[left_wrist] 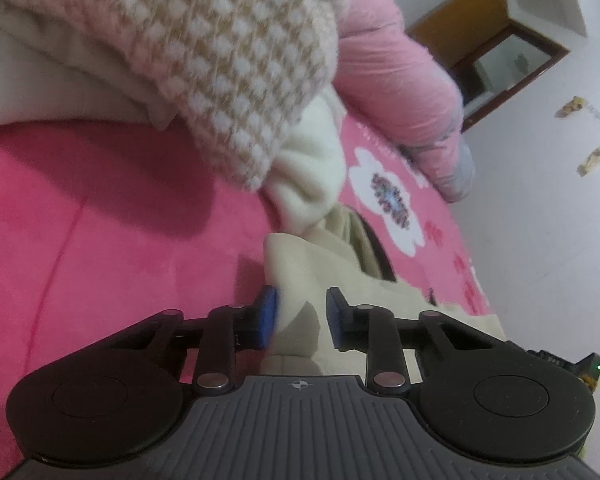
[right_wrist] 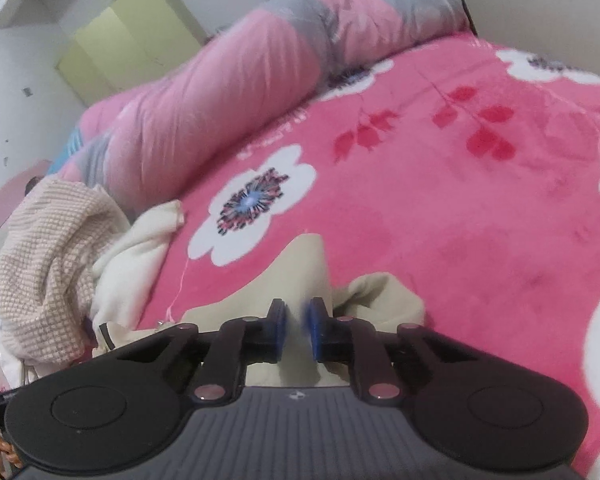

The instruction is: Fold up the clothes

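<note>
On the pink bed (right_wrist: 440, 200), the beige garment (left_wrist: 300, 276) runs between both sets of jaws: left gripper (left_wrist: 298, 316) and right gripper (right_wrist: 296, 330) each pinch its fabric narrowly.

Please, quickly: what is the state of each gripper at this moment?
Left gripper: closed on a fold of the beige garment.
Right gripper: closed on the beige garment too.

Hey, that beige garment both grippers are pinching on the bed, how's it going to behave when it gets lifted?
Likely floppy: the beige garment bunches into soft folds between the right gripper and the left gripper. It probably drapes and sags between the two pinch points. It looks light, and may drag a little on the fuzzy pink blanket.
</note>
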A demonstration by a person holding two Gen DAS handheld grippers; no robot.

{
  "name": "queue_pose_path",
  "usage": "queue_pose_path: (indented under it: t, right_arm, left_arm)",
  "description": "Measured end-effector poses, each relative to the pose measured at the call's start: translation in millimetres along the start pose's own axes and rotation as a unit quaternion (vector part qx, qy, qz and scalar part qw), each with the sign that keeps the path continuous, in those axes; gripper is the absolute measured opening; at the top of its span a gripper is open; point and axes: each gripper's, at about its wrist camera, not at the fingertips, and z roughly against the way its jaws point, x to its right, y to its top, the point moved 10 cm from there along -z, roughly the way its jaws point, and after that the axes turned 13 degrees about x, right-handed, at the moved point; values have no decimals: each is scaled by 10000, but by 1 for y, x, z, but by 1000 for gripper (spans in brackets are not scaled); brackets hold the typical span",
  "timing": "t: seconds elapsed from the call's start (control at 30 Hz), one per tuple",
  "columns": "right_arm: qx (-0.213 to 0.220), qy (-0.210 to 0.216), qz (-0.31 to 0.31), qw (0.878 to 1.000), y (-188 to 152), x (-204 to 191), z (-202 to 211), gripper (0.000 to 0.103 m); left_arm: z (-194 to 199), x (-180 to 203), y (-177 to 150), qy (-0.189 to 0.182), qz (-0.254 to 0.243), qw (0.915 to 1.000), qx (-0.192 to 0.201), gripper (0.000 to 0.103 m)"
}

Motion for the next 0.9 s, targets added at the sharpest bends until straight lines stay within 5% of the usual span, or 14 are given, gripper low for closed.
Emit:
queue_pose_path:
  t: [0.33, 0.63, 0.8, 0.9]
  right_arm:
    - [815, -130, 116, 9965, 1, -10, 11, 5]
    - [1688, 150, -285, 9851, 28, -12, 64, 4]
    - [1862, 24, -386, 9817, 38, 6, 63, 4]
    - [1674, -280, -457, 9844, 26, 32, 43, 4]
  left_arm:
    - [6, 4, -2, 294, -287, 9982, 437, 4]
    - [25, 75, 45, -482, -571, 9894, 1248, 3]
    - [-8, 87, 65, -522, -631, 9863, 1434, 3]
    - [-48, 64, 53, -154, -664, 9919, 1072, 3]
